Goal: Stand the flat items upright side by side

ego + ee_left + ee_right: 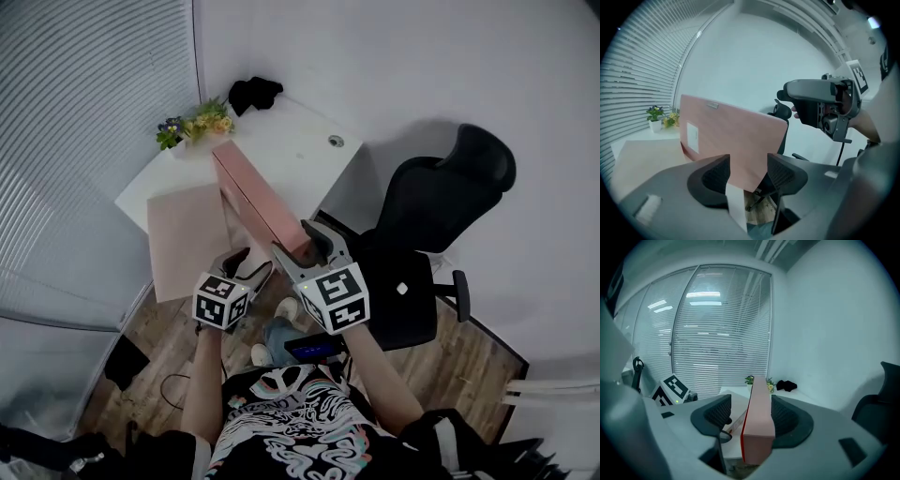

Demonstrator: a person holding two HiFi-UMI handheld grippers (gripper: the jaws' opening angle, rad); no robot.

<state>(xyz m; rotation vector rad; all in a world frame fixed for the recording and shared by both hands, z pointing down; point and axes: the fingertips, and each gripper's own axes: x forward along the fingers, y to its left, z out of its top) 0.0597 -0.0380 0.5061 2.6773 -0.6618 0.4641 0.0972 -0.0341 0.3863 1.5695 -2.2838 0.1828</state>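
**Pink box on edge, right claw carrying it**

Pink box [258, 202] is upright on its long edge over the white desk [300, 155], with its near end at the desk's near edge. I can't tell whether it rests there or is lifted. A second flat pink item [183, 239] lies flat just beside it, on the left.

Right gripper [751, 416]: jaws wide, pads clamped across the box's thickness at the near end.

Left gripper [748, 171]: jaws wide apart. The box's lower near corner shows in the gap, and as far as I read it the pads aren't pressing.

Handling, my judgement: stiff board, light-looking, with smooth faces, so it may swing or slip from a single end grip. I'd hold it across the thickness, nearer the middle, and steady the broad face with the left claw.
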